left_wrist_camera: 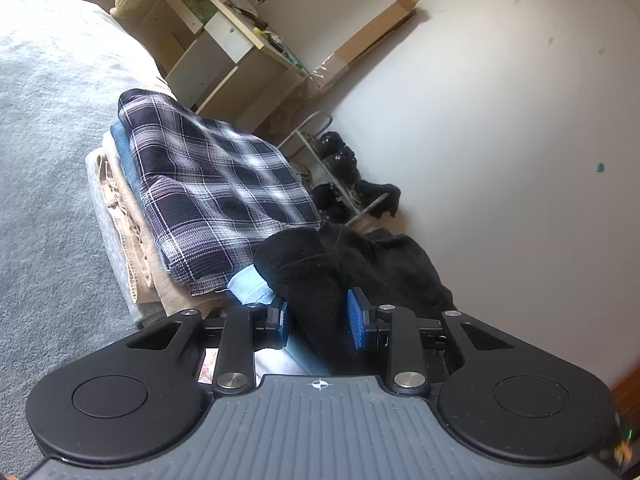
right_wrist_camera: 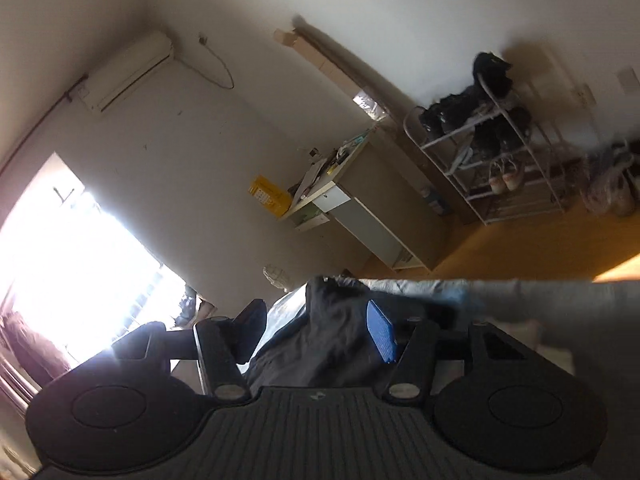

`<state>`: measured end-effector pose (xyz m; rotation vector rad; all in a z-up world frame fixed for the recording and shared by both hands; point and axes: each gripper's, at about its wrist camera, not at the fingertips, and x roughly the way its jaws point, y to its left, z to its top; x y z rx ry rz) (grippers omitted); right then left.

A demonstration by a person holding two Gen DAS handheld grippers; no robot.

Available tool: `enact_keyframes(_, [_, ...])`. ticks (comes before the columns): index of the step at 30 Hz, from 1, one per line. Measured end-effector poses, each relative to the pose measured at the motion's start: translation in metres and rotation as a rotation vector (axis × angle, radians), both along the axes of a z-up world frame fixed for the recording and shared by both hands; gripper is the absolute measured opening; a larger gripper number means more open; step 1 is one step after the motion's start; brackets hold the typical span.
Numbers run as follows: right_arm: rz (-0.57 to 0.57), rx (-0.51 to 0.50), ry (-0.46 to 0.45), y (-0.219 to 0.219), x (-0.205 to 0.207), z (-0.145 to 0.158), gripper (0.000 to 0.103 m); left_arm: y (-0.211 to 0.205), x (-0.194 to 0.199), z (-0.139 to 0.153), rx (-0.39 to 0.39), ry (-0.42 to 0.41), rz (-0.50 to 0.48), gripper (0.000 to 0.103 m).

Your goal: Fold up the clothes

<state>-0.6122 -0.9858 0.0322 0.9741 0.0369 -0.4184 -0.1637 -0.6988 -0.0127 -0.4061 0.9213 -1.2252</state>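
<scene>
Already 1 stack of folded clothes (left_wrist_camera: 168,216), a plaid shirt (left_wrist_camera: 216,184) on top, sits on the grey bed (left_wrist_camera: 44,152) near its edge. Beside it, a black garment (left_wrist_camera: 320,272) (still rumpled) lies between the released left gripper (left_wrist_camera: 318,322) pads; the right gripper (right_wrist_camera: 316,334) also gapes over dark cloth, gripping nothing, so folding seems unfinished.

folded garments in stack (left_wrist_camera: 188,200): 4 | black garment (left_wrist_camera: 360,264): 1 | desk (right_wrist_camera: 360,200): 1 | shoe rack (right_wrist_camera: 500,160): 1

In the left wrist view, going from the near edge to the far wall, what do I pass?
Left tool → black garment lying between its pads → folded plaid shirt on top of the clothes stack → white shelf unit → long cardboard box leaning against the wall.
</scene>
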Motion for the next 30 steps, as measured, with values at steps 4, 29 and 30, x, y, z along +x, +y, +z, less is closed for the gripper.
enact_keyframes(4, [0.024,0.158,-0.077,0.036,-0.033,-0.044,0.058,-0.005,-0.002,0.007,0.040,-0.031,-0.001,0.029])
enact_keyframes(29, [0.321,0.417,-0.234,0.063,0.008,-0.077,0.041,-0.015,-0.017,0.015,0.108,-0.101,0.042,0.029])
enact_keyframes(30, [0.322,0.429,-0.241,0.062,0.009,-0.078,0.040,-0.015,-0.017,0.015,0.108,-0.103,0.042,0.029])
